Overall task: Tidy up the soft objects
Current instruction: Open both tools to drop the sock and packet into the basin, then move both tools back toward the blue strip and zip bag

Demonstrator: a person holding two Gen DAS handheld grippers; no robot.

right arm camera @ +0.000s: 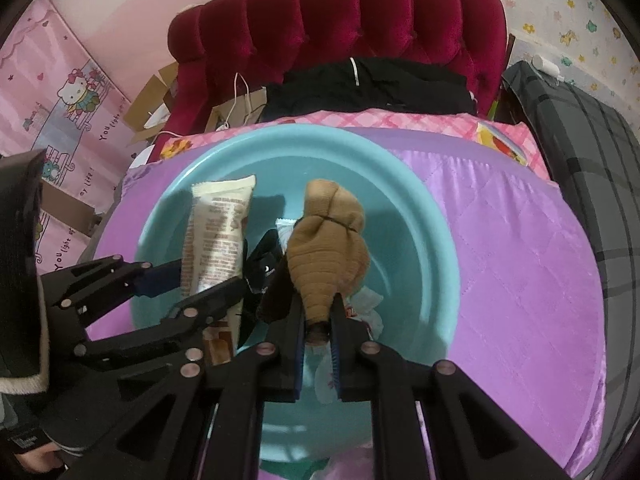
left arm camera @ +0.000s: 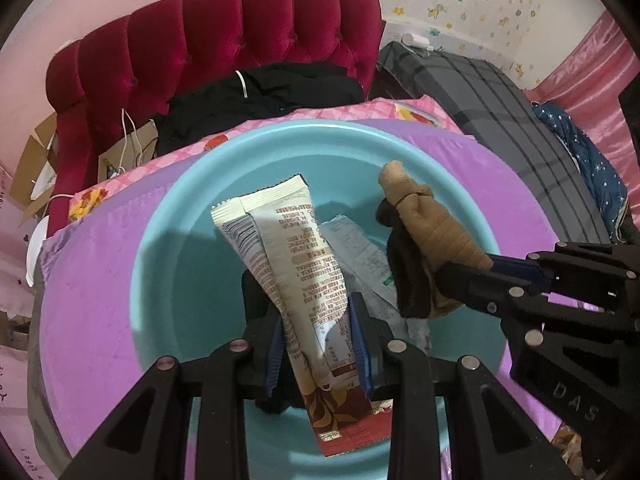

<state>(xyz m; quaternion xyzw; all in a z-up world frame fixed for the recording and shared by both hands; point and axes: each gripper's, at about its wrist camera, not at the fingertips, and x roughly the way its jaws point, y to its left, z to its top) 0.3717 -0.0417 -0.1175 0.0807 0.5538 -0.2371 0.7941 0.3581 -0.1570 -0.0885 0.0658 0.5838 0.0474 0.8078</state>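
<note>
A light blue basin (left arm camera: 168, 224) (right arm camera: 420, 216) sits on a purple quilted bed cover. My left gripper (left arm camera: 320, 344) is shut on a cream and brown snack packet (left arm camera: 296, 248) and holds it over the basin; the packet shows in the right wrist view (right arm camera: 216, 236) too. My right gripper (right arm camera: 318, 320) is shut on a tan rolled sock bundle (right arm camera: 324, 256) with a dark brown part, also over the basin. It shows at the right of the left wrist view (left arm camera: 432, 232). A pale wrapper (left arm camera: 360, 252) and a black item (right arm camera: 262, 264) lie inside the basin.
A red tufted headboard (left arm camera: 224, 40) stands behind the bed with black clothing (left arm camera: 260, 96) piled in front. A pink checked sheet (right arm camera: 400, 120) lies under the purple cover (right arm camera: 520, 260). A grey plaid mattress (left arm camera: 500, 112) is to the right. Cardboard and a paper bag (left arm camera: 132, 148) sit at the left.
</note>
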